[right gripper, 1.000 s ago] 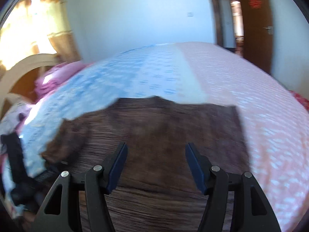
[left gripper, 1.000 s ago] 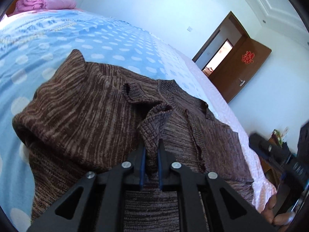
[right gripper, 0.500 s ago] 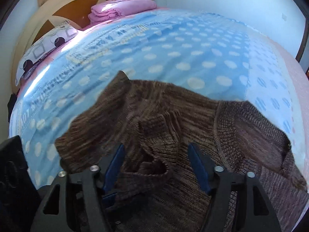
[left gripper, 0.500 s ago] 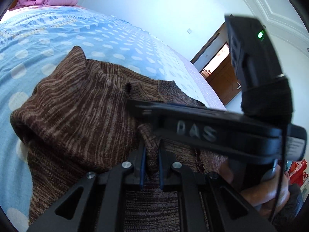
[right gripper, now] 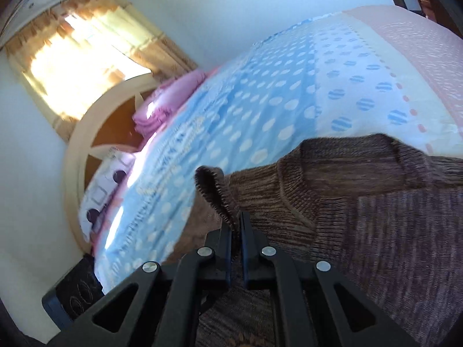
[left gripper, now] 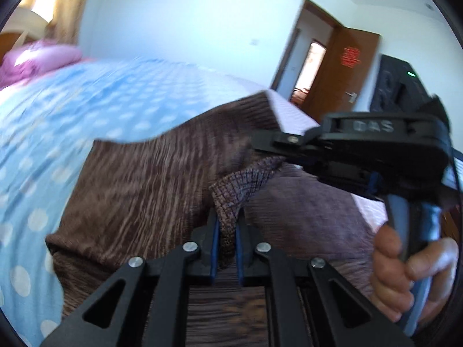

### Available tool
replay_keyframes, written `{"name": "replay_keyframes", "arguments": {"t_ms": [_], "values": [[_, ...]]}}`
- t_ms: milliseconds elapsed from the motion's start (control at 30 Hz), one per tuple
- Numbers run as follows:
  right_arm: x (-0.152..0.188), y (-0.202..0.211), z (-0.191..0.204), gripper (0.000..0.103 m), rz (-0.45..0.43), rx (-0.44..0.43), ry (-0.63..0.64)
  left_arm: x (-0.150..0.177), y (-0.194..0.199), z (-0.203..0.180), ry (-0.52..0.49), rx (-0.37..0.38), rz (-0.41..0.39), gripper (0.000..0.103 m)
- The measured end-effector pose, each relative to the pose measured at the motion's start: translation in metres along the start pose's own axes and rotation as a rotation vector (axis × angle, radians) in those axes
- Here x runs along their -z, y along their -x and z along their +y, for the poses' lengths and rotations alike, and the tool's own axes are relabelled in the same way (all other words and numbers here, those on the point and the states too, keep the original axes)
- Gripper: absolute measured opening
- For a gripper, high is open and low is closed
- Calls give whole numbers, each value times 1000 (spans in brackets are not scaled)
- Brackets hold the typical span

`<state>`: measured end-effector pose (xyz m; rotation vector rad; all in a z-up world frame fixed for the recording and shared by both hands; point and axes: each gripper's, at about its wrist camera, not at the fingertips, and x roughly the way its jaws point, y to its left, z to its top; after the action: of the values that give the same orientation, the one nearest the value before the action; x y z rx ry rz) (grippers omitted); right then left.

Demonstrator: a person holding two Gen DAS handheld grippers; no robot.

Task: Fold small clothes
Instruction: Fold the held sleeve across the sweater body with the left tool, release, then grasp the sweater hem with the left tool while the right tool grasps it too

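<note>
A brown striped knit sweater (left gripper: 139, 185) lies on the bed, partly lifted. My left gripper (left gripper: 227, 231) is shut on a ribbed edge of the sweater and holds it up. My right gripper (right gripper: 236, 227) is shut on another ribbed fold of the sweater (right gripper: 376, 219), which rises above its fingers. In the left wrist view the right gripper (left gripper: 260, 141) comes in from the right, held by a hand (left gripper: 411, 271), with its tips on the sweater's raised edge.
The bed has a blue dotted cover (left gripper: 58, 110) and a pink part (right gripper: 419, 43). Pink folded bedding (right gripper: 162, 107) and a patterned pillow (right gripper: 104, 182) lie by the round headboard (right gripper: 86, 133). A brown door (left gripper: 341, 69) stands open at the right.
My right gripper went from open above the sweater to shut on a ribbed fold. Both grippers have lifted and swung, and the sweater's far edge has come up off the bed.
</note>
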<state>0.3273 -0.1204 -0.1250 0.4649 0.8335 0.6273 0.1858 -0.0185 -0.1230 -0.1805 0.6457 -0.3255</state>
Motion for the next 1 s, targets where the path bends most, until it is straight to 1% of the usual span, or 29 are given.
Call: {"name": "replay_keyframes", "arguments": {"t_ms": [33, 100, 200, 233, 300, 367, 400, 433, 500, 533, 567, 600, 633, 700, 767, 800, 833, 867, 933, 967, 1000], "values": [[-1, 10, -2, 5, -17, -3, 6, -1, 1, -14, -40, 2, -4, 11], [-3, 22, -6, 5, -36, 32, 19, 1, -4, -34, -93, 7, -1, 11], [-4, 35, -27, 5, -52, 55, -23, 5, -21, -54, -146, 9, 39, 11], [-2, 39, -36, 5, -56, 73, -36, 7, -27, -57, -154, 8, 55, 11], [1, 41, -50, 5, -49, 103, -44, 12, -40, -62, -160, -13, 111, 12], [7, 33, -65, 5, -9, 131, -60, 17, -49, -59, -142, -17, 164, 13], [11, 30, -73, 5, 7, 169, -74, 18, -51, -57, -133, -11, 176, 14], [14, 29, -81, 5, 9, 196, -87, 19, -47, -55, -130, 4, 173, 17], [18, 33, -96, 5, -4, 264, -122, 16, -39, -50, -144, 24, 190, 31], [20, 42, -101, 5, -32, 305, -145, 14, -32, -43, -144, 43, 202, 45], [23, 54, -105, 5, -68, 331, -166, 12, -24, -37, -135, 47, 191, 53], [25, 66, -104, 5, -97, 347, -174, 8, -14, -29, -125, 38, 167, 55], [29, 80, -97, 5, -125, 362, -160, 2, -4, -20, -116, 19, 133, 56], [38, 96, -82, 5, -145, 364, -110, -11, 5, -4, -104, -35, 92, 56], [46, 99, -64, 5, -124, 331, -56, -26, 4, 19, -74, -144, 60, 56], [50, 96, -55, 5, -102, 315, -27, -29, 0, 37, -57, -186, 61, 56], [54, 91, -46, 5, -83, 308, -2, -30, -4, 53, -38, -244, 70, 56], [58, 85, -36, 5, -61, 306, 32, -30, -8, 64, -26, -292, 88, 55], [68, 69, -14, 5, -28, 326, 131, -19, -8, 83, 2, -364, 138, 51], [74, 63, -6, 5, -17, 339, 173, -13, -7, 89, 19, -388, 156, 45], [80, 54, 1, 5, -2, 349, 208, -6, -2, 99, 34, -404, 172, 44]]}}
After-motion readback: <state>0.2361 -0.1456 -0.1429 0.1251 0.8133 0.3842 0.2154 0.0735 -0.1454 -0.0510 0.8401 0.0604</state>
